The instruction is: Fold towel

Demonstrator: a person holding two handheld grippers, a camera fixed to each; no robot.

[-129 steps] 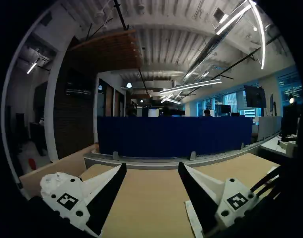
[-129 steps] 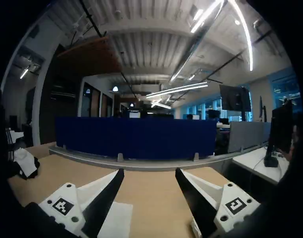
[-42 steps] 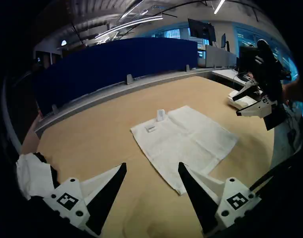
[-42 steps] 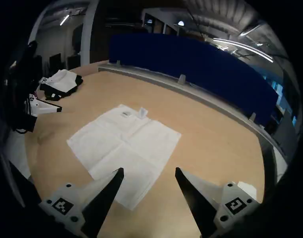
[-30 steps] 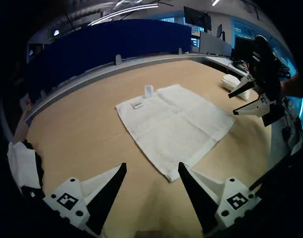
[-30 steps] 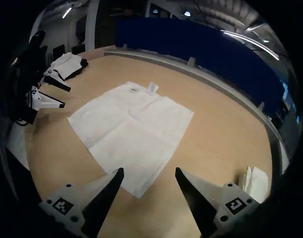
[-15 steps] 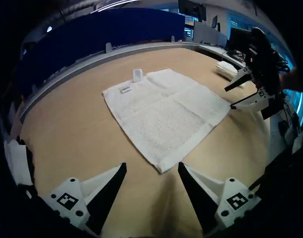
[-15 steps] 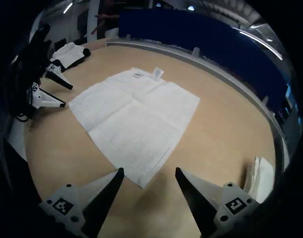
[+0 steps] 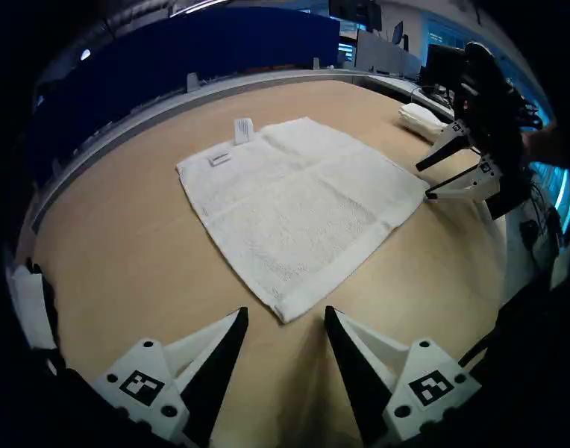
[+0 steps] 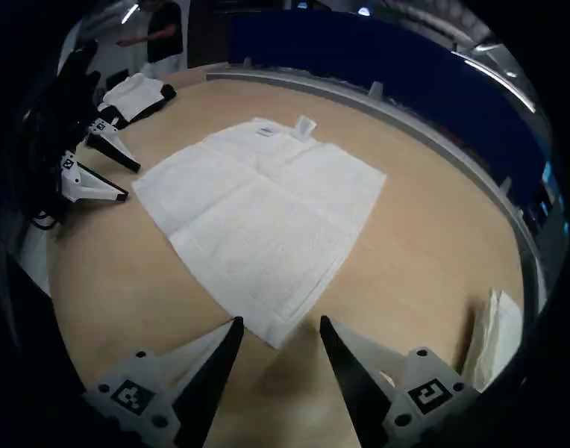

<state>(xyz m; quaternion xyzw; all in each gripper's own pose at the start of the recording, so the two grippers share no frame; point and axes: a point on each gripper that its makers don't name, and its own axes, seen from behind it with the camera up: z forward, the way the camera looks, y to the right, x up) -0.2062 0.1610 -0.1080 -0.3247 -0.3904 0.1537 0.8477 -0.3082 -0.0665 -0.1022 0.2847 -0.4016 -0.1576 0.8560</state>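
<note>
Wooden surface (image 9: pixel 113 246) carries the towel (image 9: pixel 300 201) spread flat at its centre. We hold left tongs (image 9: pixel 285 310) and right tongs (image 10: pixel 280 319) open, each straddling one towel corner, positioned for pinching and folding.

White towel (image 9: pixel 300 201) lies flat, unfolded, on table (image 9: pixel 121 246).

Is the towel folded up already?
No, the towel lies spread out flat on the table, with all four corners showing.
</note>
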